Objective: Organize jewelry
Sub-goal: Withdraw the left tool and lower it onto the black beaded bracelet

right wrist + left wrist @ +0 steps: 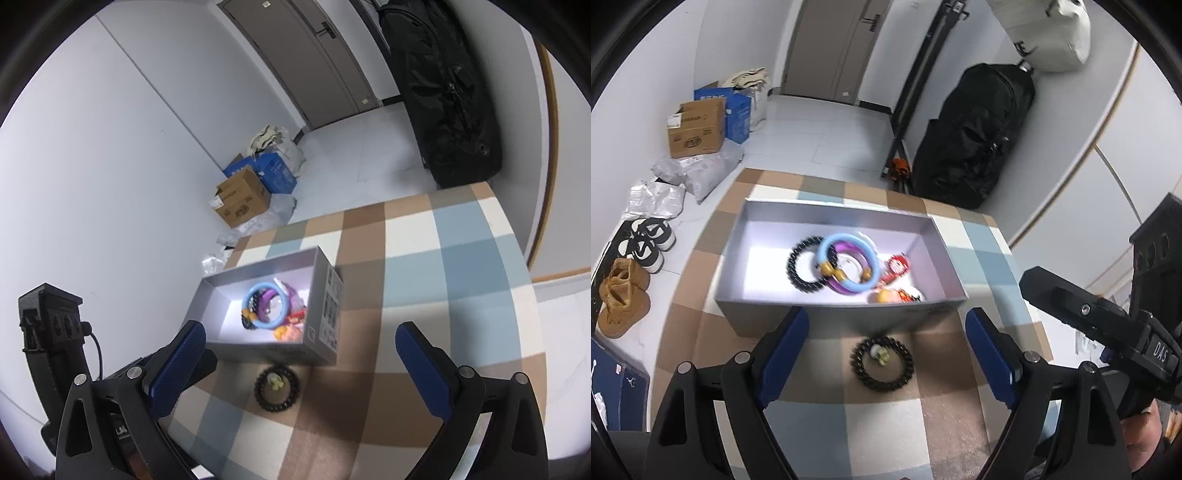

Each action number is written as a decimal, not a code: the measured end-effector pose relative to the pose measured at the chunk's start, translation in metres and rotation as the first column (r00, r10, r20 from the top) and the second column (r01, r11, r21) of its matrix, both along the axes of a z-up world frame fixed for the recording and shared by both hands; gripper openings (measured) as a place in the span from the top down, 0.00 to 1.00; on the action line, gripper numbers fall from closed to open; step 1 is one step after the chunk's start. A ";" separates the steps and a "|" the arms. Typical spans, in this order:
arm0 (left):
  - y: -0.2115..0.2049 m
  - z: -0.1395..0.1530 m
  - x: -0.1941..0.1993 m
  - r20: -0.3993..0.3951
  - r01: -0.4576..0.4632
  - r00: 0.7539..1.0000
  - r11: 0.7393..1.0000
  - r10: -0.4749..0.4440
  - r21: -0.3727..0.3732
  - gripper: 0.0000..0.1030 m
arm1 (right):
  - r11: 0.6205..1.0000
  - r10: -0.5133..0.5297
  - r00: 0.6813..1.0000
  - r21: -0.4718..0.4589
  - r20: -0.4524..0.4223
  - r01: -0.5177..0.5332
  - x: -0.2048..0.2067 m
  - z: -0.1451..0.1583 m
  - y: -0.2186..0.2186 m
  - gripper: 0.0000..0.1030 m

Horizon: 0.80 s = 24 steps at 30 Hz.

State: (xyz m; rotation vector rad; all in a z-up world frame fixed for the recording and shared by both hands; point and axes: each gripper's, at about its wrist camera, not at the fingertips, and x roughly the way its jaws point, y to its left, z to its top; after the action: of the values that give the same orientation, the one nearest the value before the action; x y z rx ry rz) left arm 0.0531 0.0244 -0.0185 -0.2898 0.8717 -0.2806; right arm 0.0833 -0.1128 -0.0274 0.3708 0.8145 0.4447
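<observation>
Two claws both wide apart and holding nothing, left gripper [886, 354], right gripper [299, 373], bumpy blue pads [177, 365], round black bead bracelet [882, 363] on the soft checked cloth [886, 424] just beside the grey cardboard box [849, 314], smooth blue ring [849, 266] and shiny purple ring [846, 288] inside it, "DAS" on the right gripper's black body

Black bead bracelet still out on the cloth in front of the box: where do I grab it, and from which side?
Pinch the beaded band of the black bead bracelet across its near arc, coming from above; it lies flat, clear of the grey box, with a small charm inside the ring to avoid.
</observation>
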 end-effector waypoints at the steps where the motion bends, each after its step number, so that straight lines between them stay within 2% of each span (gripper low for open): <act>1: -0.001 -0.001 -0.001 -0.004 0.002 1.000 1.000 -0.002 0.005 0.19 | 1.000 -0.001 1.000 -0.005 -0.003 0.001 -0.002 -0.001 -0.001 0.00; 17: -0.019 -0.039 0.003 -0.133 0.045 0.991 0.993 -0.029 0.113 0.19 | 0.995 -0.062 0.997 -0.079 -0.038 0.059 -0.008 -0.016 -0.022 0.00; 24: -0.038 -0.049 0.004 -0.140 0.092 0.988 0.966 -0.058 0.244 0.19 | 0.995 -0.065 0.996 -0.075 -0.054 0.061 -0.008 -0.018 -0.026 0.00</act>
State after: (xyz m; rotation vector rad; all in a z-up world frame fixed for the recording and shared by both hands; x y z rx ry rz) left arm 0.0574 -0.0133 -0.0671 -0.0409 1.0394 -0.2207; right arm 0.0750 -0.1385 -0.0455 0.3412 0.8691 0.3456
